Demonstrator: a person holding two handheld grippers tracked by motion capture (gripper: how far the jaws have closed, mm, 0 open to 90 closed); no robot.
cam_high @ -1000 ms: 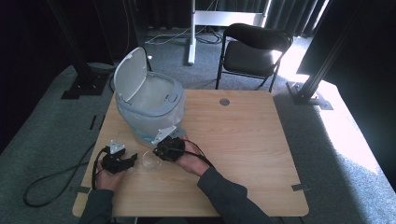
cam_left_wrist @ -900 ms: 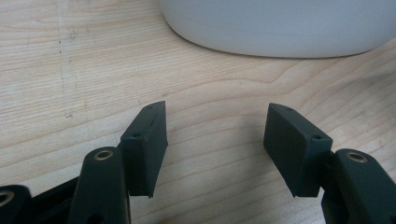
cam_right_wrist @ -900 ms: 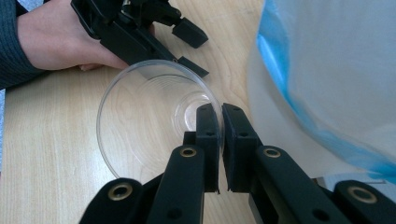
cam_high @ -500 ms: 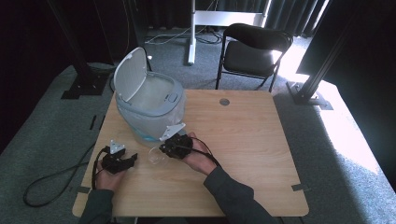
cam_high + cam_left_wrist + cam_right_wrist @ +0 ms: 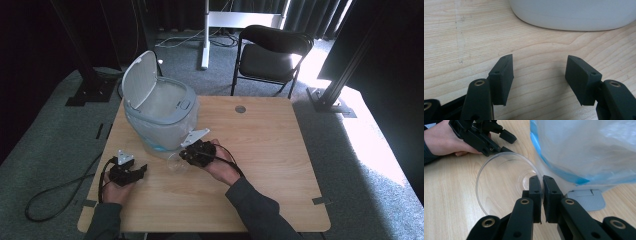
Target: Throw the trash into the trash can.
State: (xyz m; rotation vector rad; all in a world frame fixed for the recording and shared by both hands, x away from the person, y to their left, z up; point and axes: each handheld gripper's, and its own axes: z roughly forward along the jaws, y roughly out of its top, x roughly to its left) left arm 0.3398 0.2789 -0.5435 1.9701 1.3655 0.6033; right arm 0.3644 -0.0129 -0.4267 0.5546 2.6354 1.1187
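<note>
Clear round plastic cup point(image 5: 499, 185): rim pinched in closed right tool point(image 5: 542, 182), mouth sideways; lidded white bin w/ liner point(image 5: 160, 117) just beyond. Left tool point(image 5: 539, 72) open, empty.

clear plastic cup point(image 5: 504, 182), tipped on its side, rim pinched, beside the bin point(image 5: 584, 147)

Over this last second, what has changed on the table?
The right gripper, shut on the clear cup's rim, carried it away from the left gripper and closer to the bin. The left gripper, open, stayed in place; the bin and its raised lid are unchanged.
</note>
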